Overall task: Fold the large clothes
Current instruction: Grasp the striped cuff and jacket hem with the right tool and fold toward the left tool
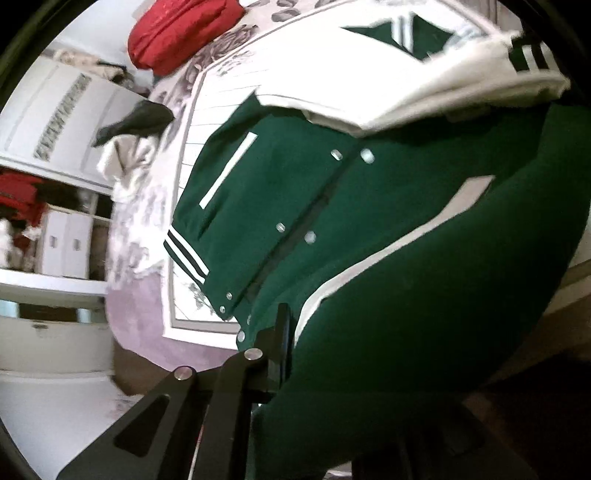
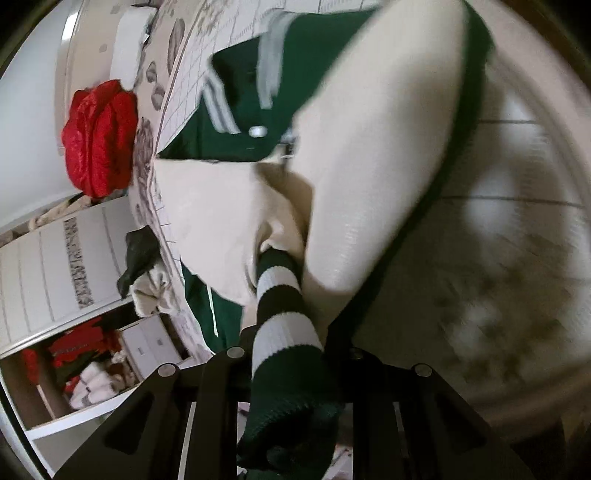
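A green varsity jacket (image 1: 295,192) with white sleeves and silver snaps lies front up on the patterned bedspread (image 1: 207,110). One side of its green body (image 1: 424,314) rises in a fold to my left gripper (image 1: 295,354), which is shut on that fabric; only one black finger (image 1: 282,332) shows, as the cloth covers the other. In the right wrist view my right gripper (image 2: 291,354) is shut on the green-and-white striped cuff (image 2: 280,317) of a white sleeve (image 2: 369,166). The sleeve is lifted off the bed and hangs from the cuff.
A red cushion (image 1: 181,33) (image 2: 99,144) lies at the bed's far end. A heap of dark and cream clothes (image 1: 133,129) (image 2: 147,273) sits at the bed's edge. Beyond it stands a white wardrobe with open shelves (image 1: 55,236) (image 2: 85,354) holding boxes and red clothes.
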{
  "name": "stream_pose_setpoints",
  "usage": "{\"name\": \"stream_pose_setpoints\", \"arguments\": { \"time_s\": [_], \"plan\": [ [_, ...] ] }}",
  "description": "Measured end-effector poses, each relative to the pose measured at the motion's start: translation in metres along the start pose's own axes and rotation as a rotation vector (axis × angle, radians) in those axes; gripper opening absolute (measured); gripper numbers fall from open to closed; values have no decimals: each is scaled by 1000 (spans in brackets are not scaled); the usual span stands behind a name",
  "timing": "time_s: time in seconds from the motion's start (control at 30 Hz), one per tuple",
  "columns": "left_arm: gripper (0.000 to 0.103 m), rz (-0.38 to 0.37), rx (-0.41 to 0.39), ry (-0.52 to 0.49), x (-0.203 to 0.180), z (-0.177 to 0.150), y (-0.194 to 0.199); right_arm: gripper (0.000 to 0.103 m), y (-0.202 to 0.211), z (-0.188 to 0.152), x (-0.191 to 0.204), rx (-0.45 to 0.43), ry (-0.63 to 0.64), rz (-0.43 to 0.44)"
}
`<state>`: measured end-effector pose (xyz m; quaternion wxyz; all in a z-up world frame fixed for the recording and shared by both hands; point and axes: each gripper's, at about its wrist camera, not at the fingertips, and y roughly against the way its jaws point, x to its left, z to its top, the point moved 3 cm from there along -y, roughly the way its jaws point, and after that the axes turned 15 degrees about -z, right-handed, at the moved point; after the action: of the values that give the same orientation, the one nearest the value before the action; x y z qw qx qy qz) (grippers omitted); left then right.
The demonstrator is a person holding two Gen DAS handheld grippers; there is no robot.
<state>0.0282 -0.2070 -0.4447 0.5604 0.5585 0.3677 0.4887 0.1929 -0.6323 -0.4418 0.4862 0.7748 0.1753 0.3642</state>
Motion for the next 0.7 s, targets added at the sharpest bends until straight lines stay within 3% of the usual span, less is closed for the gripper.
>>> {"name": "stream_pose_setpoints", "arguments": {
  "time_s": [0.13,0.3,0.43,0.63,0.7],
  "plan": [
    [8,-103,-29,82,43,25,16,20,32,-13,43,-20,42,-104],
    [11,-233,-49,234,126,73,-14,20,23,2,142,-33,93,-150],
    [14,-366,-42,330,194,109,-67,21,-20,33,220,-55,110,-202],
    [21,-575,64,408,265,132,-164,24,-101,67,281,-7,101,-334],
    [27,-648,88,461,286,131,-186,35,-127,78,303,13,131,-386]
  ]
}}
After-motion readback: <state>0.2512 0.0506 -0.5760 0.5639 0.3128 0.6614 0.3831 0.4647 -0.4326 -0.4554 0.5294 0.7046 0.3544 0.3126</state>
